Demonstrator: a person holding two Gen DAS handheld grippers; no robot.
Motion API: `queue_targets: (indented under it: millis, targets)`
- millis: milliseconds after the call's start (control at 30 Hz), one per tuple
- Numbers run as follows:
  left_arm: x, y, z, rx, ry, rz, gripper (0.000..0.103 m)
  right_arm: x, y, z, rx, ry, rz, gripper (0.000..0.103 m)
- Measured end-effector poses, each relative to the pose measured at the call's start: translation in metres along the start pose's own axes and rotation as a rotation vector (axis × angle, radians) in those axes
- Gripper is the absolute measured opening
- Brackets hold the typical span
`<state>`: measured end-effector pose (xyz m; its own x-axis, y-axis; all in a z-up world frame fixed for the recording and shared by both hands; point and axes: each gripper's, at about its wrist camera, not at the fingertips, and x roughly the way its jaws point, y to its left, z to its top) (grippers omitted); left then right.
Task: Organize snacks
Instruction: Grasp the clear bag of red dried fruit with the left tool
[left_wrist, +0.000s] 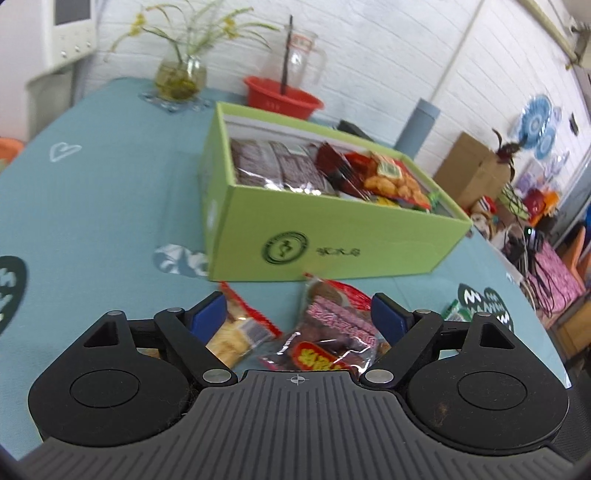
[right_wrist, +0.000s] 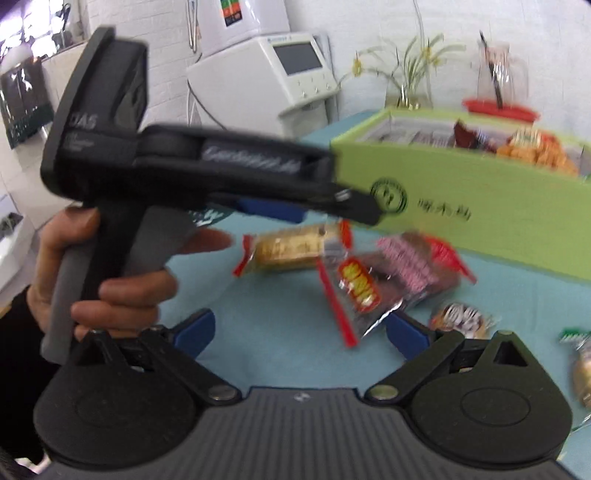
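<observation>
A green box (left_wrist: 332, 236) (right_wrist: 461, 199) stands open on the teal tablecloth and holds several snack packs (left_wrist: 332, 170). In front of it lie a biscuit pack (left_wrist: 236, 336) (right_wrist: 291, 247) and a dark pack with pink stripes and red ends (left_wrist: 332, 332) (right_wrist: 395, 280). My left gripper (left_wrist: 299, 314) is open just above these two packs, its blue pads on either side of them. It shows from the side in the right wrist view (right_wrist: 288, 206). My right gripper (right_wrist: 299, 332) is open and empty, low over the cloth, its right pad beside the dark pack's foil end.
A round snack (right_wrist: 461, 319) and another pack (right_wrist: 580, 365) lie on the cloth at the right. A green wrapper (left_wrist: 456, 312) lies right of the left gripper. A vase (left_wrist: 181, 74), a red bowl (left_wrist: 280, 98) and a glass jug (left_wrist: 303, 55) stand behind the box.
</observation>
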<state>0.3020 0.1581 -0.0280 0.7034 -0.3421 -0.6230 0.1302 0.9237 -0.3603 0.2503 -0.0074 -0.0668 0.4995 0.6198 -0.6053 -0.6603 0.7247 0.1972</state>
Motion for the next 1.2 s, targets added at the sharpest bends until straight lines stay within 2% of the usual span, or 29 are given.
queue_targets:
  millis: [167,333,400,467,500,567,633,733,833,933,1033,1200]
  targets:
    - [0.000,-0.007,0.000,0.026,0.001,-0.002,0.072,-0.013,-0.035,-0.003,0.099,-0.038,-0.119,0.099]
    - [0.016,-0.021,0.005,0.074,0.043,-0.043,0.071,-0.004,-0.024,0.002,0.033,-0.038,-0.041,0.098]
    - [0.031,-0.027,0.006,0.105,0.093,-0.038,0.065,0.006,-0.024,0.006,0.030,-0.015,-0.025,0.098]
    - [0.042,-0.026,0.005,0.117,0.139,-0.016,0.043,0.013,-0.027,0.010,0.009,-0.003,-0.005,0.098]
    - [0.044,-0.021,0.004,0.088,0.158,-0.029,0.042,0.015,-0.028,0.010,0.003,0.007,0.007,0.098]
    - [0.041,-0.015,0.000,0.038,0.192,-0.102,0.036,0.014,-0.028,0.010,-0.018,0.008,0.037,0.099]
    - [0.034,-0.017,-0.007,0.043,0.197,-0.105,0.035,0.010,-0.027,0.007,-0.036,0.016,0.048,0.099]
    - [0.018,-0.022,-0.026,0.009,0.200,-0.124,0.036,-0.003,-0.025,-0.003,-0.036,0.024,0.068,0.098]
    - [-0.001,-0.034,-0.052,-0.007,0.195,-0.143,0.036,-0.018,-0.021,-0.019,-0.047,0.027,0.031,0.098]
    - [-0.014,-0.048,-0.070,0.007,0.166,-0.110,0.045,-0.033,-0.017,-0.032,-0.047,0.009,-0.013,0.098]
    - [-0.020,-0.051,-0.074,0.000,0.125,-0.043,0.065,-0.042,-0.012,-0.039,-0.072,-0.017,-0.077,0.099]
    - [-0.017,-0.055,-0.075,0.008,0.135,-0.043,0.067,-0.036,-0.011,-0.043,-0.090,-0.017,-0.093,0.099]
